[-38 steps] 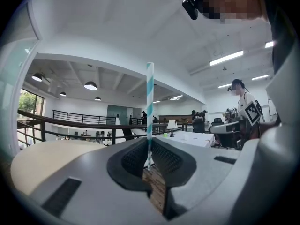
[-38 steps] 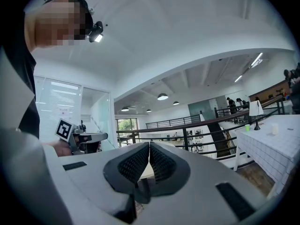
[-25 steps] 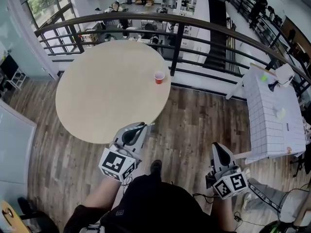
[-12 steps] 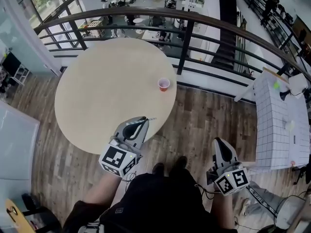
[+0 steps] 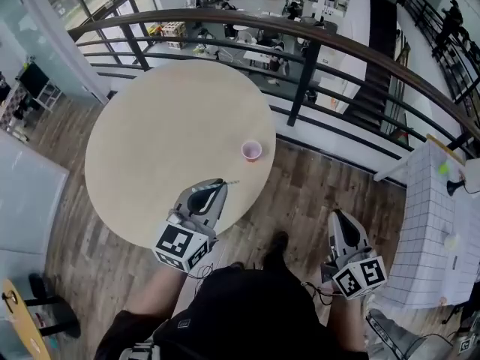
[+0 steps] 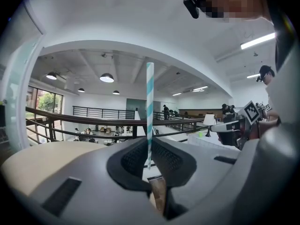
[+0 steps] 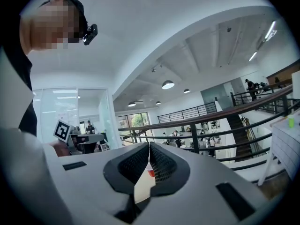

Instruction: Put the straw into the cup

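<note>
A small red cup (image 5: 250, 150) stands near the right edge of the round beige table (image 5: 150, 156). My left gripper (image 5: 217, 186) hovers over the table's near edge, below and left of the cup, shut on a teal-and-white striped straw (image 6: 149, 107). The straw stands upright between the pads, and its tip (image 5: 231, 183) pokes out towards the cup. My right gripper (image 5: 335, 216) is off the table over the wooden floor, to the right, shut with nothing in it (image 7: 149, 146). Through its jaws' gap the cup (image 7: 150, 172) shows as a red speck.
A dark railing (image 5: 300, 88) curves behind the table, with a drop to a lower floor beyond. A white gridded table (image 5: 442, 223) stands at the far right. Glass walls are on the left, and a black stool base (image 5: 52, 321) sits at the lower left.
I have stepped closer to the table, so it and the cup sit lower in view. Both grippers moved forward; the left one now overlaps the table's edge, still holding the straw.
</note>
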Demonstrator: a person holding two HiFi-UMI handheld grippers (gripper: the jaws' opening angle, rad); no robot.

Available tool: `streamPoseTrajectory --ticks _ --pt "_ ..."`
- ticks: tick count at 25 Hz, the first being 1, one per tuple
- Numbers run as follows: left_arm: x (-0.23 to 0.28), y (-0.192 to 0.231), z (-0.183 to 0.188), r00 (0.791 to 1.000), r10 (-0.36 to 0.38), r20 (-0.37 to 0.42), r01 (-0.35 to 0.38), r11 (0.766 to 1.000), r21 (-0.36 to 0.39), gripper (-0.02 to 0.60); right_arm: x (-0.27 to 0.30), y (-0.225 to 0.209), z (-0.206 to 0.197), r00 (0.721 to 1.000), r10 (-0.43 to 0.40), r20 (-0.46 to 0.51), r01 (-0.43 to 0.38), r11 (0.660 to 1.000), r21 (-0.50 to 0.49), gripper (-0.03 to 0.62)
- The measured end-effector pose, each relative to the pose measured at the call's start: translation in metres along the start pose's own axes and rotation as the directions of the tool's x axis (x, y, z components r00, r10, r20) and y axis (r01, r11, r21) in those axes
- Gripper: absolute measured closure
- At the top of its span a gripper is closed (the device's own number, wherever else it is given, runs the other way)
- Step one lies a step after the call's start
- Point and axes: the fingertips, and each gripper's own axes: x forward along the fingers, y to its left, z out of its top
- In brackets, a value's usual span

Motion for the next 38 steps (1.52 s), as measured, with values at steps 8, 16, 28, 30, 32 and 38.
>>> streamPoseTrajectory --ticks 8,16,28,30,32,38 --pt "0.042 -0.010 -0.014 0.982 0.186 -0.033 -0.187 0.982 -0.035 0.552 0.036 -0.066 0.008 0.981 0.189 -0.039 -0.189 0.982 -0.013 0.572" --pt "0.072 0.002 -0.008 0.958 0.285 -0.019 -0.286 0.957 -0.038 0.552 0.087 -0.084 0.006 0.948 0.304 -0.098 -0.303 0.953 0.025 0.572" --pt "0.110 0.047 -0.042 0.952 0.293 -0.086 -0.299 0.952 -0.066 0.552 0.172 -0.053 -0.007 0.887 0.417 -0.200 -0.417 0.908 0.044 0.572" --pt "0.116 0.055 -0.051 0.951 0.292 -0.106 -0.300 0.951 -0.073 0.552 0.184 -0.050 -0.011 0.880 0.427 -0.208 -0.425 0.903 0.055 0.572" --pt "0.122 0.062 -0.060 0.948 0.290 -0.129 -0.301 0.951 -0.071 0.552 0.194 -0.050 -0.016 0.878 0.428 -0.213 -0.424 0.903 0.067 0.572" --pt "0.096 0.062 -0.104 0.948 0.260 -0.184 -0.280 0.955 -0.095 0.552 0.189 -0.014 -0.051 0.875 0.427 -0.227 -0.418 0.904 0.089 0.572"
